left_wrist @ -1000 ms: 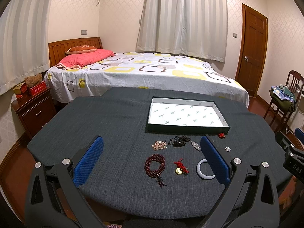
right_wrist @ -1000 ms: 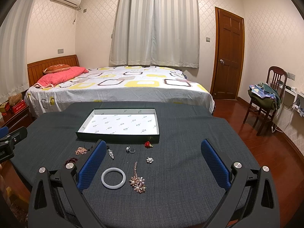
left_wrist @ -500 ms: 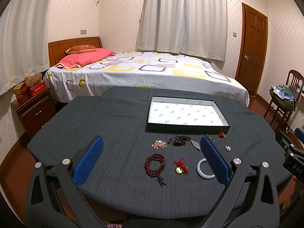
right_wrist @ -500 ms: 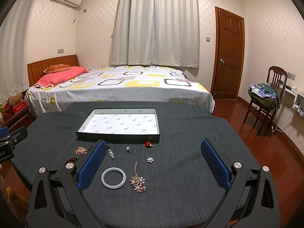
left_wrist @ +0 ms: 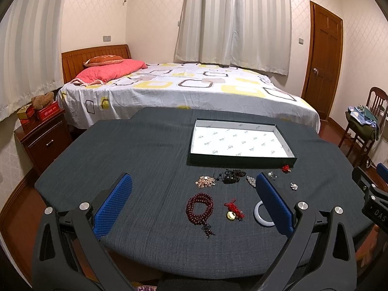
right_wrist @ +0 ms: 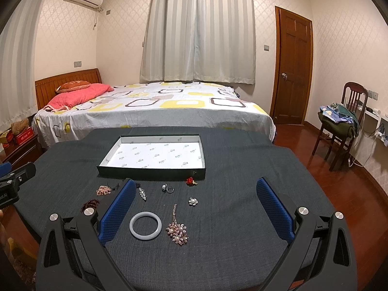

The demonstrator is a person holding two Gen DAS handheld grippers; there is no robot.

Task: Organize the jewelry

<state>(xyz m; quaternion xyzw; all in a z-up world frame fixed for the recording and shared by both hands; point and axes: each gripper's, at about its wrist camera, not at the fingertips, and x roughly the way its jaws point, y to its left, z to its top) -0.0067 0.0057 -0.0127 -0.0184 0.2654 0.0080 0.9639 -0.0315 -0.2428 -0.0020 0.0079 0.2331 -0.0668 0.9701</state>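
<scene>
The shallow dark-green cardboard tray with a white printed lining (right_wrist: 110,169) sits toward the far middle of the dark grey cloth-covered table (left_wrist: 135,160), empty and square to the near edge — presumably so pieces can be dropped in from the front; the jewelry lies scattered on the cloth between the tray's near wall and the table's near edge, nothing in the tray yet, so I judge the sorting not begun. The left gripper (left_wrist: 194,202) hangs above the near edge with its blue-padded jaws spread wide and nothing between them; the right gripper (right_wrist: 196,205) does likewise, jaws wide and empty, each seemingly framing its share of the pieces. In the left view a coiled dark red wooden bead bracelet (left_wrist: 199,208) lies nearest the edge, beside it a small gold charm on a red knotted cord (left_wrist: 233,212), and farther back a pinkish shell cluster (left_wrist: 205,181) and a tangle of black cord (left_wrist: 230,177) just before the tray. In the right view the pale white jade-like bangle (right_wrist: 145,225) lies flat near the near edge, a pearl-and-bead cluster brooch (right_wrist: 177,231) just beside it; a silver ring (right_wrist: 167,188), a small flower stud (right_wrist: 193,201) and a red ornament (right_wrist: 190,181) sit closer to the tray's near right corner — the red one almost against its wall; the bangle looks the easiest first grasp, rigid and apart from its neighbours.
</scene>
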